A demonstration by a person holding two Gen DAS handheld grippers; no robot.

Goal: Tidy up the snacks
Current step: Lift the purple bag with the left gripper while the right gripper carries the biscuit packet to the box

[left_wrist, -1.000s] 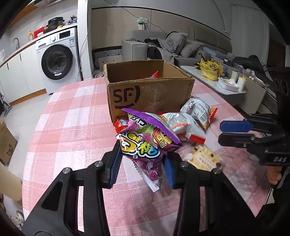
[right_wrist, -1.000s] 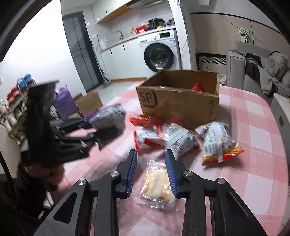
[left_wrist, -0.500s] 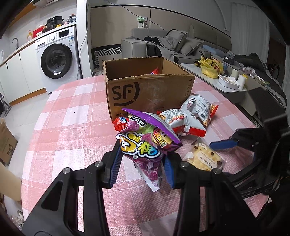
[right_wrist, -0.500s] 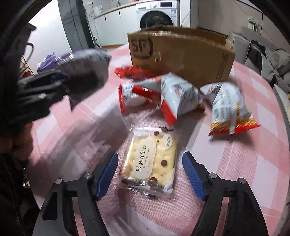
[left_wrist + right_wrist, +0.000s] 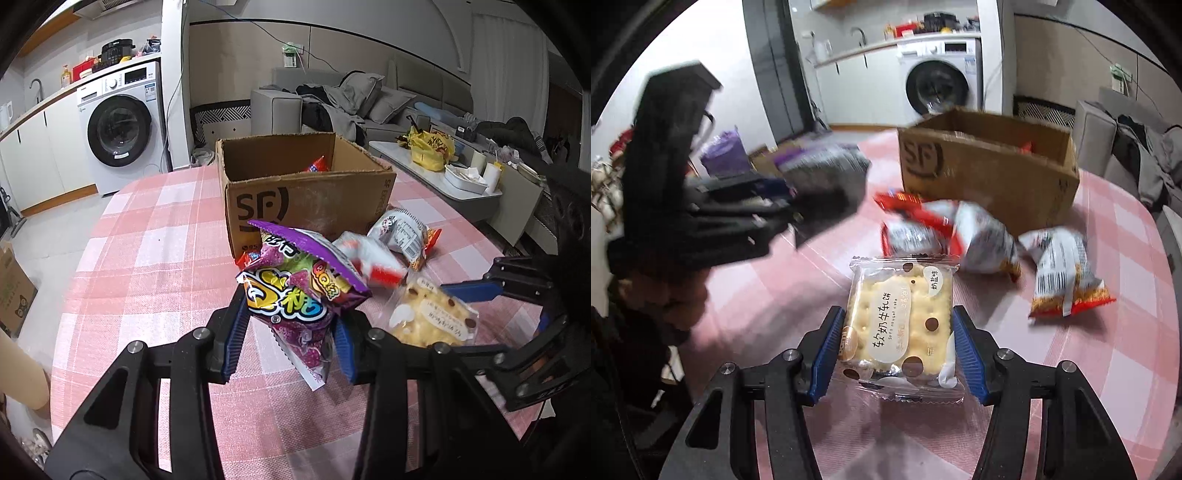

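My left gripper [image 5: 288, 343] is shut on a purple candy bag [image 5: 295, 291] and holds it above the pink checked table [image 5: 155, 266], in front of the open SF cardboard box [image 5: 303, 199]. My right gripper [image 5: 897, 350] is shut on a clear-wrapped yellow biscuit pack [image 5: 901, 321], lifted a little off the table; the pack also shows in the left wrist view [image 5: 432, 317]. The box [image 5: 990, 173] holds a red snack [image 5: 317, 164]. The left gripper and its bag appear blurred in the right wrist view [image 5: 820, 181].
Several white-and-red snack bags [image 5: 960, 232] [image 5: 1063, 269] and a small red pack [image 5: 901, 199] lie on the table in front of the box. A washing machine [image 5: 118, 129], a sofa [image 5: 332, 107] and a low coffee table [image 5: 443, 162] stand beyond the table.
My right gripper opened wide around the biscuit pack, then closed on it and raised it. My left gripper kept holding the purple bag in nearly the same place.
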